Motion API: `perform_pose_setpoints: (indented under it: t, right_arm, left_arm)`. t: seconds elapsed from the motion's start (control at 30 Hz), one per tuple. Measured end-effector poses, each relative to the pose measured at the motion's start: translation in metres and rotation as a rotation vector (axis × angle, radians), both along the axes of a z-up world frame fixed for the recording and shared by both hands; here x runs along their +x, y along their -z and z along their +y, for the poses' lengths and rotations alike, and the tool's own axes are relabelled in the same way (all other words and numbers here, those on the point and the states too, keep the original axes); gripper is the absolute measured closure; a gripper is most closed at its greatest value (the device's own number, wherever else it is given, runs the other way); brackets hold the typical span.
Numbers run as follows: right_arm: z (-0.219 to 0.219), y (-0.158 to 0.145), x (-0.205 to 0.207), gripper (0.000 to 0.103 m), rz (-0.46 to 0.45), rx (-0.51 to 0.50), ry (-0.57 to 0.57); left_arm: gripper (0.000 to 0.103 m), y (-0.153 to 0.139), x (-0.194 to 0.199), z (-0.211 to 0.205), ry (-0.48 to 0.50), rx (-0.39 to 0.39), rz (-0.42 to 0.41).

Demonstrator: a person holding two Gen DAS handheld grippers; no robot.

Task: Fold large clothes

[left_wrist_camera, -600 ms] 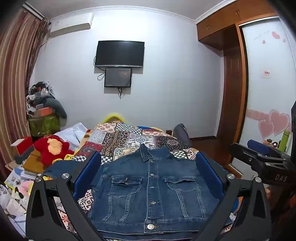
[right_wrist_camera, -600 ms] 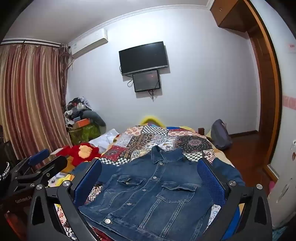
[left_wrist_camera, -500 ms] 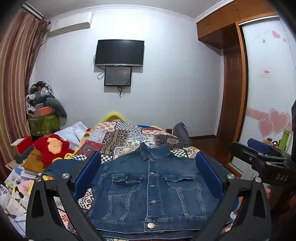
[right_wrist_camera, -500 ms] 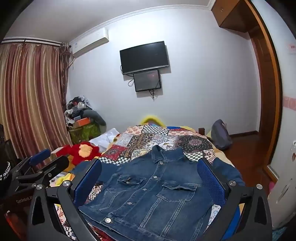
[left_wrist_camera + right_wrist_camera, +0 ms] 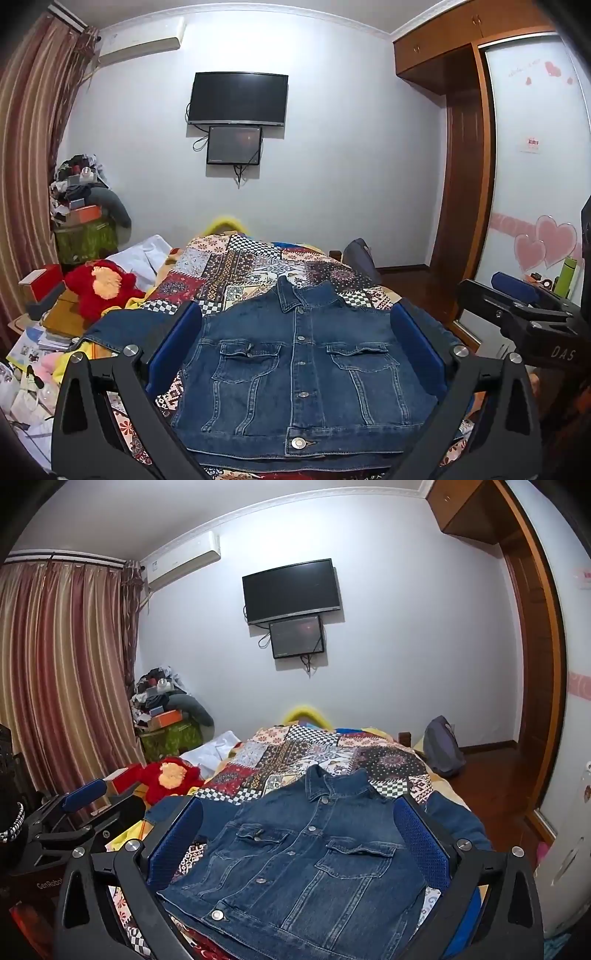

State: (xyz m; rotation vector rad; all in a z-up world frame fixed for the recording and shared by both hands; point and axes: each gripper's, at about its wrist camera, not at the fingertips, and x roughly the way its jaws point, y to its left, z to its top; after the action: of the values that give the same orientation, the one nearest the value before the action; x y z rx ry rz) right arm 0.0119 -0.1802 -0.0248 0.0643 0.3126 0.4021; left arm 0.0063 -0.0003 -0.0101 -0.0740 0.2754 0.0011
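We are holding both grippers above the near edge of the bed [image 5: 258, 258], and almost nothing is changing: over the last half second the view is only creeping very slightly, the jacket [image 5: 303, 369] keeping its place and shape. The left gripper [image 5: 295, 354] is standing with its jaws wide apart and nothing between the pads; the right gripper [image 5: 295, 842] is standing the same way, spread wide and empty. From the left wrist we are also seeing the right gripper off to the right side, near but apart from the denim.

The jacket is lying flat and face up on the quilt [image 5: 332, 749], buttoned, collar away from us, hem nearest us, one sleeve [image 5: 125, 325] stretching out to the left and the other [image 5: 454, 819] to the right. No fold is showing yet.

We are reading this stillness as lining up before the first grasp, so the task is looking barely begun; the sleeves seem the likely first thing to bring in, though we are only guessing
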Motion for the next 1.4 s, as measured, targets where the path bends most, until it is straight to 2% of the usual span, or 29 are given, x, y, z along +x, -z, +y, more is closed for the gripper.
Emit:
perform_pose_setpoints:
  t: [1.4]
  right_arm:
    - [0.0025, -0.0007, 0.0027, 0.0, -0.006, -0.006, 0.003]
  left_arm:
    - [0.0, 0.0014, -0.0014, 0.0047, 0.006, -0.017, 0.013]
